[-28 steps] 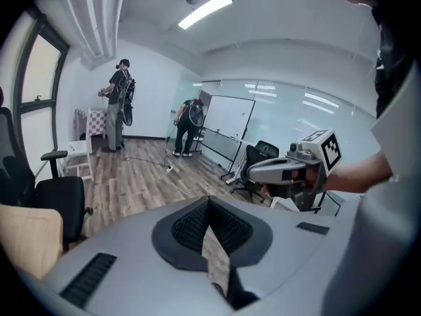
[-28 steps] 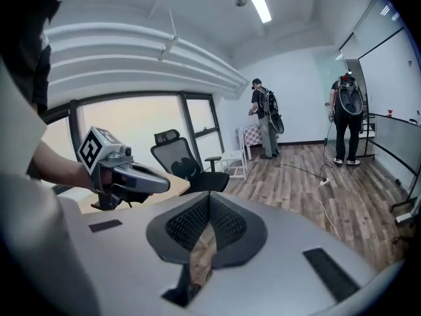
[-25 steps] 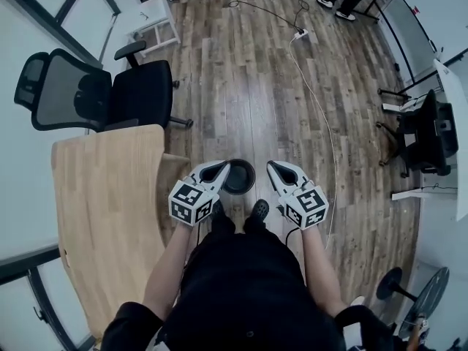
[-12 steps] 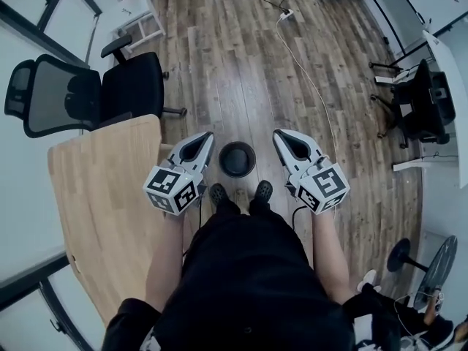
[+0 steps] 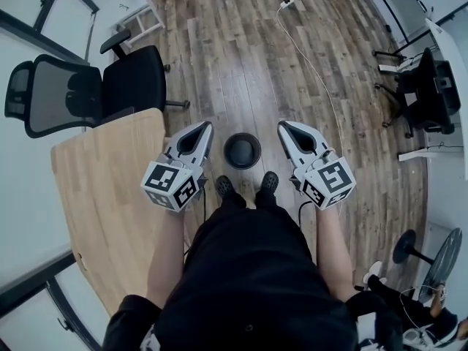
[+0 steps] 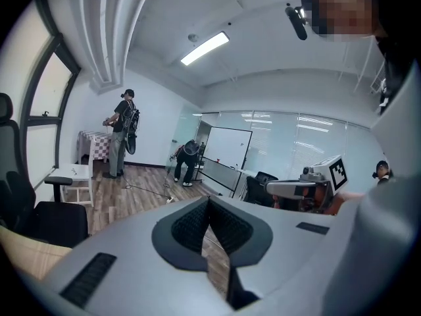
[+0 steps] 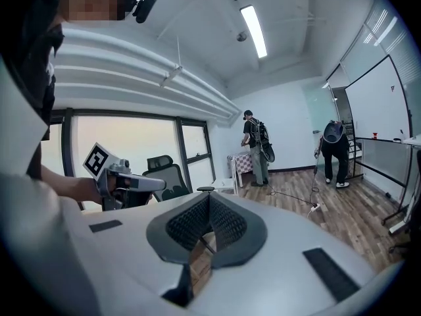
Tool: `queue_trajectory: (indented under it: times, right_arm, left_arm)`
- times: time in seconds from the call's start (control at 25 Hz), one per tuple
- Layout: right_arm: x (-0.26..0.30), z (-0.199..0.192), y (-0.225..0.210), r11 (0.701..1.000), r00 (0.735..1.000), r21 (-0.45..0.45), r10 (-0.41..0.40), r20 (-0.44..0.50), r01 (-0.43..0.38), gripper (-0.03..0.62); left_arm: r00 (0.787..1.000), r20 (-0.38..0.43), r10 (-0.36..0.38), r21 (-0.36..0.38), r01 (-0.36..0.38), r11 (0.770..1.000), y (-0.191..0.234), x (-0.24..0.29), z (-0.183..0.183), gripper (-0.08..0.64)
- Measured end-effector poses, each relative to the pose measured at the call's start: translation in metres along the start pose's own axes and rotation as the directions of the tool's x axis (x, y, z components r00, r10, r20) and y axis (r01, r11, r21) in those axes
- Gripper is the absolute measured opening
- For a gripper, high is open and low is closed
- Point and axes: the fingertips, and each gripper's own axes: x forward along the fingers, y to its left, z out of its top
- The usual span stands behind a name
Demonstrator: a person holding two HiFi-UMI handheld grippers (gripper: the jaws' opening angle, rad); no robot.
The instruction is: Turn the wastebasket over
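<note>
Wastebasket (image 5: pixel 242 150) on the floor, both grippers empty

Seen from the head camera, the small round black wastebasket stands on the wood-plank floor (image 5: pixel 241 64) just ahead of the person's black shoes (image 5: pixel 224 186). From straight above it reads as a dark circle with a slightly lighter rim, and whether its mouth or its base faces up cannot be told.

The left gripper (image 5: pixel 206 126) and the right gripper (image 5: pixel 282 125) are held out on either side of the basket, above it and touching nothing. In each gripper view the two ribbed black pads meet along a closed seam with nothing between them, so both sets of jaws are fully together and empty.

A light wooden table (image 5: pixel 102 196) lies to the person's left, its near edge beside the left gripper. A black mesh-backed office chair (image 5: pixel 88 93) stands at the table's far end. A white cable runs across the floor to a power strip (image 5: pixel 287 4) near the top of the head view. In the gripper views, two people stand at the far end of the room.
</note>
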Motion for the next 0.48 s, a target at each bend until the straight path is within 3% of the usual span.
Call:
queue_trajectory:
  times: [0.48]
  right_arm:
    - [0.0068,0.0008,0.0103,0.999,0.999,-0.028,0.033,-0.002,-0.033,0.032]
  left_arm:
    - [1.000,-0.001,0.017,-0.009,-0.017,1.000,0.0083,-0.0019,-0.0055,0.017]
